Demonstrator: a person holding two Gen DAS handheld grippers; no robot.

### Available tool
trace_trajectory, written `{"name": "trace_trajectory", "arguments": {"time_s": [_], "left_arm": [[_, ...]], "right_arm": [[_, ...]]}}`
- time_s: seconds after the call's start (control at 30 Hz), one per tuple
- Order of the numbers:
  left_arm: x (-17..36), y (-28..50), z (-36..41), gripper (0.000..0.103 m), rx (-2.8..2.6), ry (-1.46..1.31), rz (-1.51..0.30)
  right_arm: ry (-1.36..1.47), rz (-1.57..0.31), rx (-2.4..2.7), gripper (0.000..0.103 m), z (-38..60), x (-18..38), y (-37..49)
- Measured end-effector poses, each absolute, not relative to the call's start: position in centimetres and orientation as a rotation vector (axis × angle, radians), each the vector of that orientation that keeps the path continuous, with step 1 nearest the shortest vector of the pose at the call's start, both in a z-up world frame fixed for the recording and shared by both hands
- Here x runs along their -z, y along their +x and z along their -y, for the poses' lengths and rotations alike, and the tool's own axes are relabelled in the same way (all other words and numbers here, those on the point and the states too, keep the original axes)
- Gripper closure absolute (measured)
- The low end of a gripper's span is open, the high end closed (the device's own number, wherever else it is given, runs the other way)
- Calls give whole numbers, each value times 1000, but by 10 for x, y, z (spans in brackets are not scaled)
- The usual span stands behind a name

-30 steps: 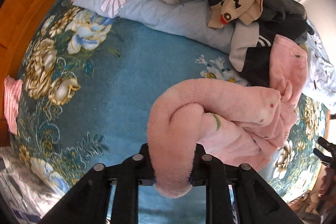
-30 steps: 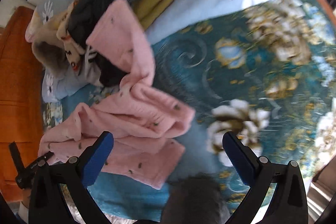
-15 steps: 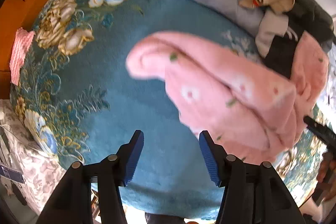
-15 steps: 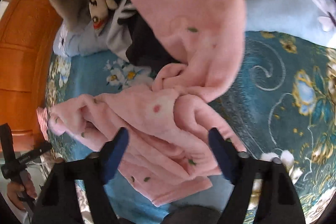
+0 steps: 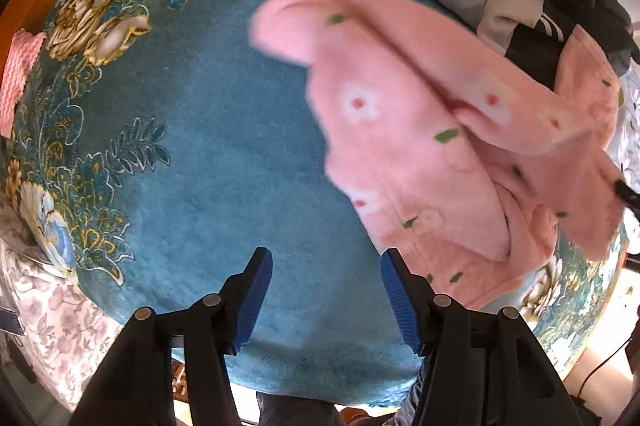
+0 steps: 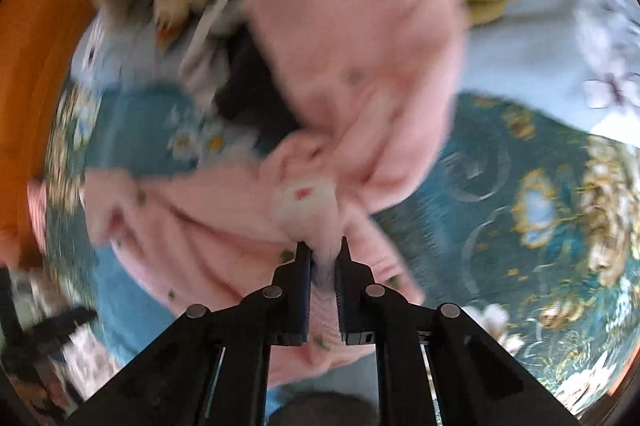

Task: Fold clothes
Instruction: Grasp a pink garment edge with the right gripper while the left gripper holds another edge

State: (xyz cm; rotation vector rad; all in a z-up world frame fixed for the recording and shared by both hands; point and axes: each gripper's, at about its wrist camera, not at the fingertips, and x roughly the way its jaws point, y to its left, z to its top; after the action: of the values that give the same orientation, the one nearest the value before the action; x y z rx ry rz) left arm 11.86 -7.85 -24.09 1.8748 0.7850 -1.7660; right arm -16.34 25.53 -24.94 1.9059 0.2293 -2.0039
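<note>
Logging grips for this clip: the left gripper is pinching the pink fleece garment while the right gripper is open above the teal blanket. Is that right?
The sides are swapped. The right wrist view shows the right gripper shut on the pink fleece garment. The left wrist view shows the left gripper open above the teal blanket, holding nothing.

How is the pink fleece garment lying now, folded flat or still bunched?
Still bunched. The pink fleece garment lies in rumpled overlapping layers on the teal blanket; the right gripper pinches a fold of it.
</note>
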Motion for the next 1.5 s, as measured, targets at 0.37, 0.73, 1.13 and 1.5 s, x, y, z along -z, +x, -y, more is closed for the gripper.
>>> {"name": "trace_trajectory", "arguments": {"time_s": [0.37, 0.73, 1.13, 1.5], "left_arm": [[259, 86, 46, 41, 1829, 1917, -895], [341, 37, -38, 36, 1805, 2246, -693], [315, 27, -24, 93, 1920, 2174, -546], [193, 13, 73, 95, 2216, 1837, -414]], "right_arm": [[1841, -176, 2540, 93, -387, 143, -196], [2043, -87, 2931, 93, -571, 92, -170], [2186, 153, 2945, 93, -649, 89, -141], [1912, 109, 3073, 99, -627, 25, -129]]}}
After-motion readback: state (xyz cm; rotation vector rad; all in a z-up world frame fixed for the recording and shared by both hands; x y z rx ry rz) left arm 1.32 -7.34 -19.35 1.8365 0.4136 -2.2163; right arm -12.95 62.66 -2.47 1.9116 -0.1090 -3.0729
